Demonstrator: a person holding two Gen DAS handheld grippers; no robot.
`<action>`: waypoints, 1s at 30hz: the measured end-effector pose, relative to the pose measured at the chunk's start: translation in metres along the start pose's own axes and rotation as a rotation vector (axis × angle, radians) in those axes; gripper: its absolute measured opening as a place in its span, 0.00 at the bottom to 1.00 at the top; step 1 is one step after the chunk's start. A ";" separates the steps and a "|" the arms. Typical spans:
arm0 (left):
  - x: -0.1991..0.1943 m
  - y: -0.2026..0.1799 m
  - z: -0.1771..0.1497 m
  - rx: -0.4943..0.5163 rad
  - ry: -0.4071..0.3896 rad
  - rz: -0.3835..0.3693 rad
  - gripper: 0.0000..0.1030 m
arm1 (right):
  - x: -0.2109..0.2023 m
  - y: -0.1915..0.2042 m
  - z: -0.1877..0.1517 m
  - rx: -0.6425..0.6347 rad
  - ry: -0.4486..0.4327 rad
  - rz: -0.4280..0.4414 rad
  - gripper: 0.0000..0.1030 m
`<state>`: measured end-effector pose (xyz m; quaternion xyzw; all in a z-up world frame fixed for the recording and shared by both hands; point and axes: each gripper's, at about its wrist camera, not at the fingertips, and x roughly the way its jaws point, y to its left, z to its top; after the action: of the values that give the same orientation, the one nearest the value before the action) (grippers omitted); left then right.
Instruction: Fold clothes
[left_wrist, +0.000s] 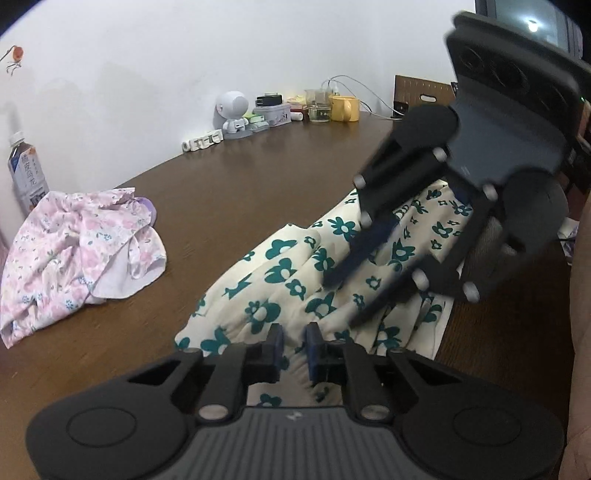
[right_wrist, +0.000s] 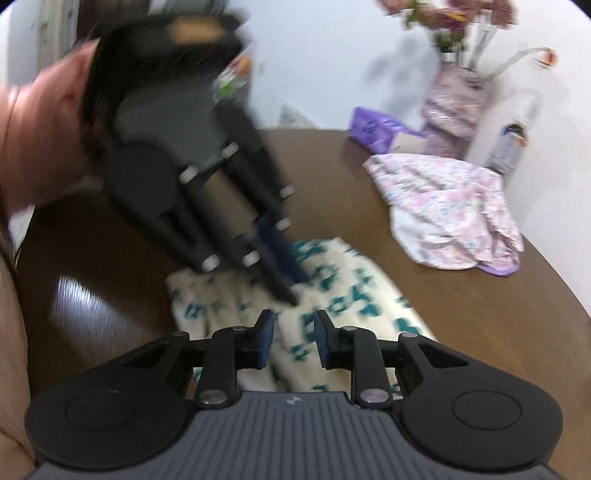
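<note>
Cream floral garment (left_wrist: 295, 273) under both grippers, L gripper (left_wrist: 294, 345) & R gripper (right_wrist: 294, 334) part-open.

Home, lived-in room. Brown wooden table (left_wrist: 229, 192) against a plain white wall, cluttered at the back: yellow mug (left_wrist: 344, 108), robot figurine (left_wrist: 233, 114), drink bottle (left_wrist: 25, 171). Flower vase (right_wrist: 456, 99) in corner. Loose floral clothes (left_wrist: 79, 251) lying about.

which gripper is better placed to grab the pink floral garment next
Left, probably. Both grippers are over the cream green-flowered garment, but the pink floral garment lies across bare table on the left gripper's side. The right gripper would have to cross over it.
</note>
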<state>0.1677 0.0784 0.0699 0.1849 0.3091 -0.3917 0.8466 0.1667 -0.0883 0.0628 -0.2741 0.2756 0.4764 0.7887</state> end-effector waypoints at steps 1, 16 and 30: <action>-0.001 -0.001 0.000 0.001 -0.001 0.002 0.10 | -0.002 -0.005 0.002 0.022 -0.009 -0.011 0.23; 0.009 0.014 0.002 -0.004 0.005 0.013 0.06 | 0.017 -0.021 0.001 -0.021 0.026 -0.013 0.30; 0.018 0.040 0.016 0.031 0.012 -0.049 0.23 | 0.032 -0.034 0.007 -0.026 0.070 0.129 0.07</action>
<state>0.2143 0.0842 0.0726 0.1929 0.3126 -0.4159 0.8319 0.2111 -0.0779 0.0511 -0.2825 0.3140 0.5200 0.7424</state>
